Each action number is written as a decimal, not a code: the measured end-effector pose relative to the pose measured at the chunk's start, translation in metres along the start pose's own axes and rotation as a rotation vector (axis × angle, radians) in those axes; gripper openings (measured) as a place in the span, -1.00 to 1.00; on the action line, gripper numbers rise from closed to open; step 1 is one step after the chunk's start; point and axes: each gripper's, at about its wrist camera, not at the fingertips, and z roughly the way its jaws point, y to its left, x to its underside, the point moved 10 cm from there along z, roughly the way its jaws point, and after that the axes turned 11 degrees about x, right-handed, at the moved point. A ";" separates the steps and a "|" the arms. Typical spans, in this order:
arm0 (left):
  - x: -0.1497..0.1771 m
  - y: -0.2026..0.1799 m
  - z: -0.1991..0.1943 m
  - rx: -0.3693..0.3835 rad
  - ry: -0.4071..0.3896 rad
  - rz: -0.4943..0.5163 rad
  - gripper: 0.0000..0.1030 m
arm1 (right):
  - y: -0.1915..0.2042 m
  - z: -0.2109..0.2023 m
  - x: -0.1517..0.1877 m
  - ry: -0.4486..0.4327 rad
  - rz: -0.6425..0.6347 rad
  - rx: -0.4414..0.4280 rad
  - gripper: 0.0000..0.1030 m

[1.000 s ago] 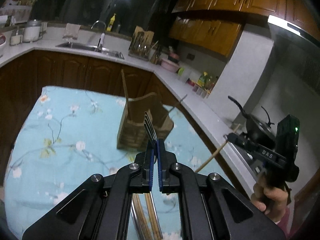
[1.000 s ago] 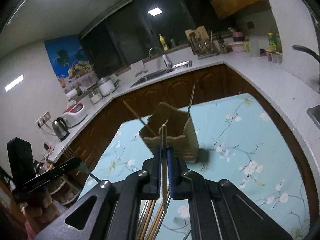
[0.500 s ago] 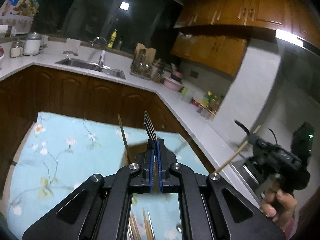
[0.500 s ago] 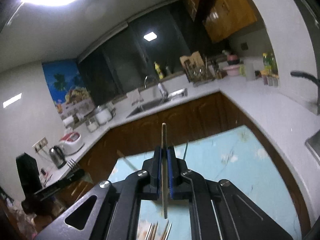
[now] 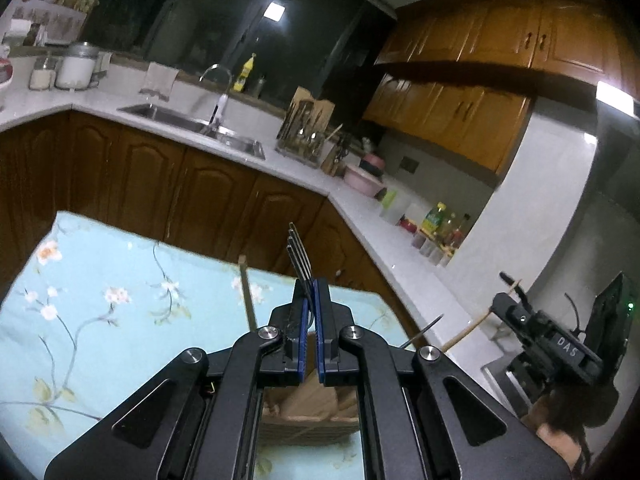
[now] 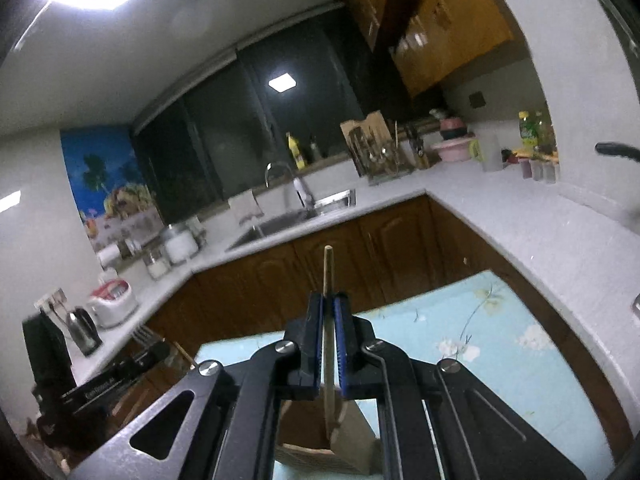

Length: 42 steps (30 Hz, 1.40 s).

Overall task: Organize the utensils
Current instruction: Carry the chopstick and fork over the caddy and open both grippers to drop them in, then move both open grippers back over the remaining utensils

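My left gripper [image 5: 311,292] is shut on a metal fork [image 5: 298,254], tines pointing up and away. Below it stands the wooden utensil holder [image 5: 308,412], seen between the gripper arms, with a chopstick [image 5: 247,300] sticking up from it. My right gripper [image 6: 329,308] is shut on a wooden chopstick [image 6: 328,276], whose lower end reaches into the holder [image 6: 352,444] beneath it. The right gripper also shows in the left wrist view [image 5: 516,300], and the left gripper in the right wrist view [image 6: 140,348].
The holder stands on a table with a light blue flowered cloth [image 5: 92,312]. Behind is a white counter [image 5: 360,208] with a sink [image 5: 192,124], a dish rack [image 5: 304,132], bowls and bottles. A kettle [image 6: 82,330] stands at the left.
Both grippers have moved over the holder and tilted up. The holder, ahead of them a second ago, now lies beneath them. The loose chopsticks on the cloth have dropped out of view.
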 end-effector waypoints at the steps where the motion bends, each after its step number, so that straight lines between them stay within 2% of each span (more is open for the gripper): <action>1: 0.007 0.004 0.003 0.001 0.002 -0.005 -0.95 | 0.000 0.005 0.007 0.005 -0.005 -0.002 -0.89; 6: 0.034 0.019 0.015 -0.026 0.034 -0.003 -0.95 | -0.004 0.030 0.037 0.065 -0.009 0.015 -0.89; 10: 0.049 0.023 0.023 -0.030 0.084 0.007 -0.95 | -0.007 0.042 0.048 0.101 -0.004 0.014 -0.88; 20: 0.056 0.023 0.030 -0.037 0.135 0.030 -0.95 | -0.007 0.044 0.044 0.118 -0.014 0.018 -0.88; 22: 0.057 0.022 0.032 -0.038 0.142 0.028 -0.95 | -0.007 0.044 0.044 0.122 -0.011 0.015 -0.79; 26: 0.059 0.022 0.031 -0.044 0.156 0.017 -0.93 | -0.005 0.041 0.044 0.129 0.004 0.006 -0.78; 29: 0.058 0.019 0.026 -0.045 0.152 0.006 -0.87 | -0.006 0.032 0.040 0.116 0.019 -0.004 -0.59; 30: 0.058 0.019 0.024 -0.041 0.151 0.002 -0.84 | -0.008 0.028 0.038 0.106 0.026 -0.005 -0.39; 31: 0.058 0.017 0.022 -0.037 0.149 0.000 -0.78 | -0.010 0.025 0.037 0.100 0.032 -0.009 -0.22; 35: 0.056 0.008 0.005 -0.023 0.126 -0.008 -0.52 | -0.014 0.005 0.028 0.072 0.071 -0.031 -0.15; 36: 0.055 0.005 -0.001 -0.019 0.115 -0.012 -0.46 | -0.017 -0.001 0.027 0.063 0.087 -0.037 0.12; 37: 0.055 0.002 -0.008 -0.021 0.103 -0.014 -0.25 | -0.019 -0.007 0.025 0.052 0.102 -0.040 0.45; 38: 0.053 0.000 -0.017 -0.030 0.081 -0.014 0.03 | -0.021 -0.014 0.024 0.038 0.115 -0.047 0.57; 39: 0.052 -0.002 -0.024 -0.039 0.064 -0.012 0.15 | -0.023 -0.020 0.023 0.025 0.123 -0.055 0.67; 40: 0.052 -0.004 -0.032 -0.050 0.046 -0.010 0.39 | -0.023 -0.025 0.023 0.017 0.126 -0.058 0.67; 41: 0.051 -0.005 -0.040 -0.054 0.029 -0.011 0.48 | -0.023 -0.029 0.023 0.014 0.126 -0.060 0.68; 42: 0.051 -0.006 -0.048 -0.053 0.017 -0.015 0.50 | -0.024 -0.035 0.025 0.013 0.126 -0.063 0.68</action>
